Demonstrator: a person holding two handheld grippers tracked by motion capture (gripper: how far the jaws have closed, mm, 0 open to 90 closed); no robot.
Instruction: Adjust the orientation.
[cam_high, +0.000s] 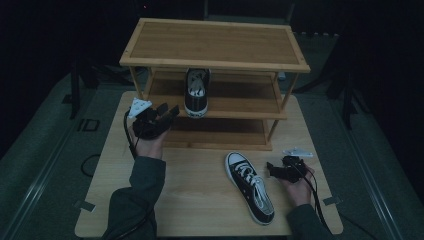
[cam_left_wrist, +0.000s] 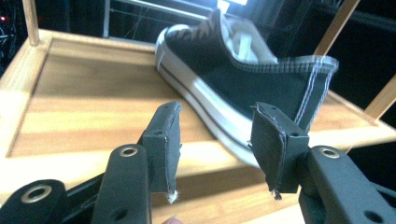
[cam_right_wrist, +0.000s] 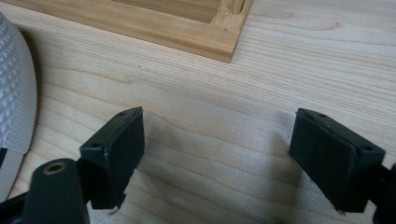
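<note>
A black low-top sneaker (cam_high: 196, 95) with white laces stands on the middle shelf of a wooden shoe rack (cam_high: 215, 42), its toe toward me. My left gripper (cam_high: 169, 111) hovers just left of it at shelf height, jaws open and nothing between them. In the left gripper view the sneaker (cam_left_wrist: 243, 79) lies just beyond the left gripper (cam_left_wrist: 215, 126), apart from the pads. A second black sneaker (cam_high: 250, 187) lies on the table. My right gripper (cam_high: 271, 170) rests open to its right. In the right gripper view, its white toe cap (cam_right_wrist: 14, 107) sits left of the right gripper (cam_right_wrist: 217, 140).
The rack has three shelves; its top shelf overhangs the middle one. The rack's base rail (cam_right_wrist: 154, 28) runs across the table (cam_high: 200, 200) ahead of the right gripper. Dark floor surrounds the table, with stands at the left and right.
</note>
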